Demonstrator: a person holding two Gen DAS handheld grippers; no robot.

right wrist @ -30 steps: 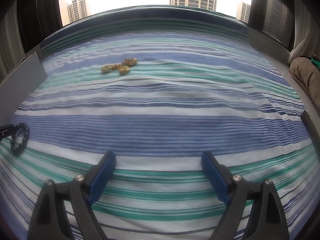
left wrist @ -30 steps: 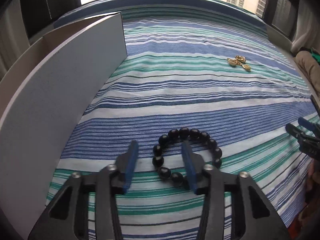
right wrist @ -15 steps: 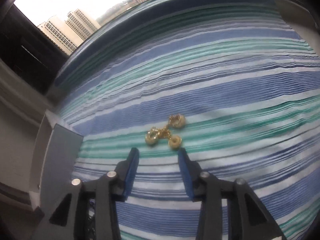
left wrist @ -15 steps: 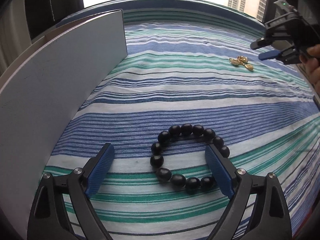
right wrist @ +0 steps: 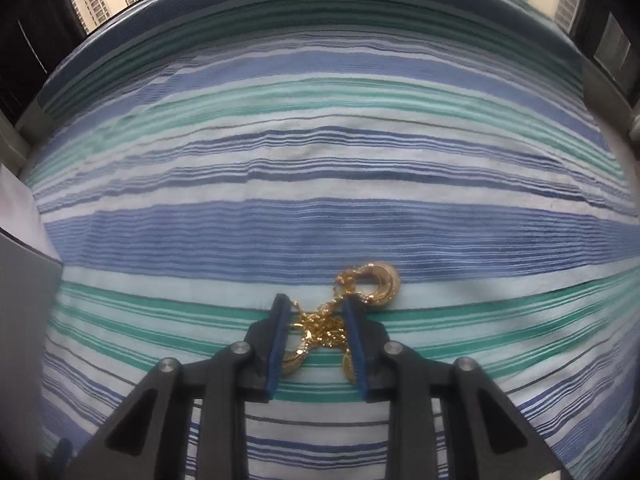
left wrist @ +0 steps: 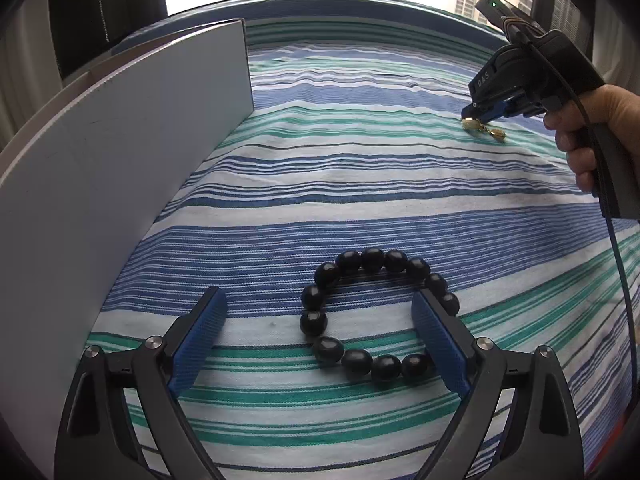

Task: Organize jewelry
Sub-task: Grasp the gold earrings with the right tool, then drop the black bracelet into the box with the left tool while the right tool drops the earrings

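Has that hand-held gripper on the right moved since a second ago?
Yes. The right hand-held gripper has travelled across the striped bedspread to the gold jewelry, which lay far ahead before; its jaws are closing around the chain.

Left gripper — lower centre of its own view, jaws spread wide, angled steeply down. Right gripper — lower centre of its view, jaws closing, narrow gap between pads. Person's right hand at right edge of left view, wrapped round the handle.

My left camera looks steeply down over the striped bed; my right sits closer, both sharing the gold jewelry.
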